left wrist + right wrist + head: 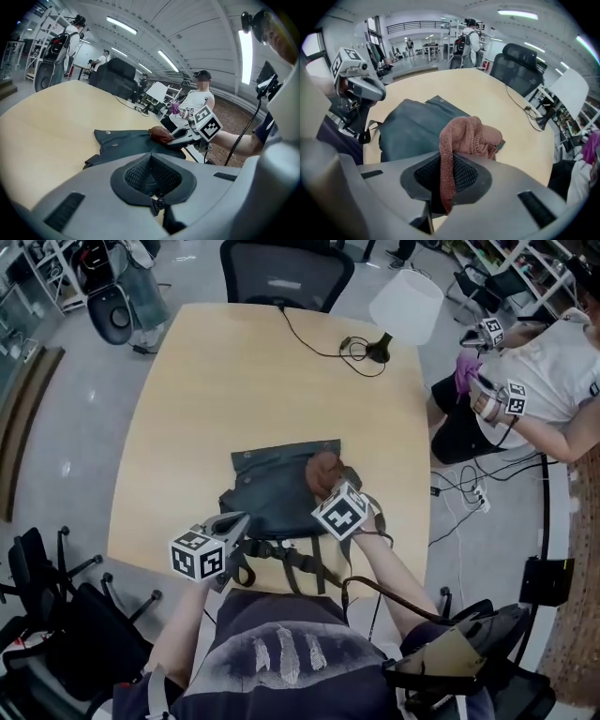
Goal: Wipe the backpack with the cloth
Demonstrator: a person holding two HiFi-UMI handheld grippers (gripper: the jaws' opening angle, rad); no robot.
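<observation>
The backpack (277, 502) lay flat on the table (234, 381). On the backpack's right half sat the bunched reddish cloth (323, 468), with a fold of it pinched between the closed jaws of the right gripper (325, 487). The left gripper (241, 522) was at the backpack's near left edge, its jaws drawn together on a dark strap (165, 221). Well beyond the backpack stood a white lamp (405, 304).

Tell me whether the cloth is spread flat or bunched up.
Bunched. The reddish-brown cloth sits wadded on the backpack, one end pinched by the right gripper.
</observation>
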